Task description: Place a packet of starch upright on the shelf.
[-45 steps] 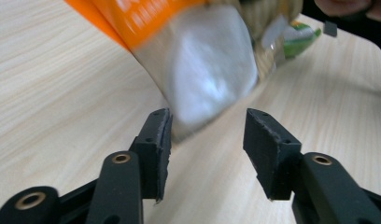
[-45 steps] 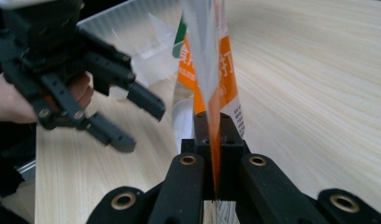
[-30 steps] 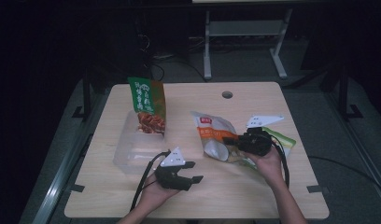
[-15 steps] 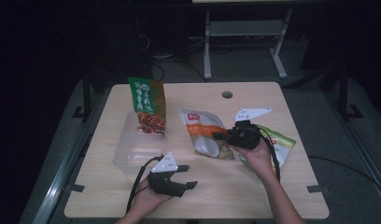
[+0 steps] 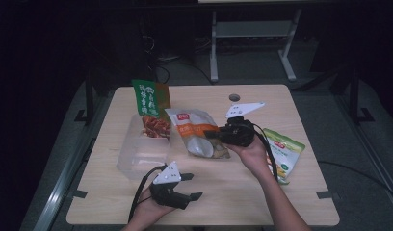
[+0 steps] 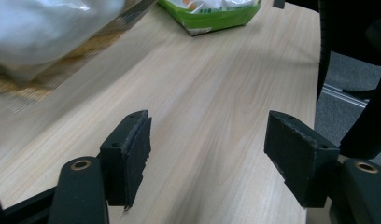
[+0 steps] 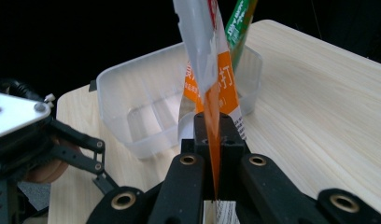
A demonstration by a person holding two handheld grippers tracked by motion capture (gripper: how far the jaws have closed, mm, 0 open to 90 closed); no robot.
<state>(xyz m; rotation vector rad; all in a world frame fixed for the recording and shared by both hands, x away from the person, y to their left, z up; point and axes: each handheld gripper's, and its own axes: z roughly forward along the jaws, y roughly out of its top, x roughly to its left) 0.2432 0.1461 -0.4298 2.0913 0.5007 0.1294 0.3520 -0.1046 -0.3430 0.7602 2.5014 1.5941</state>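
My right gripper [image 5: 211, 134] is shut on the edge of an orange-and-white snack bag [image 5: 197, 137], which hangs lifted beside the clear plastic container [image 5: 137, 156]. In the right gripper view the pads [image 7: 213, 135] pinch the bag's [image 7: 207, 60] orange seam, with the container [image 7: 146, 93] behind it. A green-and-orange bag [image 5: 149, 103] stands in the container's far end. My left gripper [image 5: 190, 186] rests near the table's front edge. Its jaws have just been opening, and nothing but bare wood lies between them [image 6: 207, 140].
A green snack bag [image 5: 283, 151] lies flat on the table at the right, under the right forearm. The wooden table [image 5: 300, 202] has a small round hole [image 5: 234, 97] near its far edge. Dark floor and a metal frame lie beyond.
My right gripper has carried the orange bag left and a little up, toward the container. The left gripper's jaws have spread wider while that hand stayed near the front edge.
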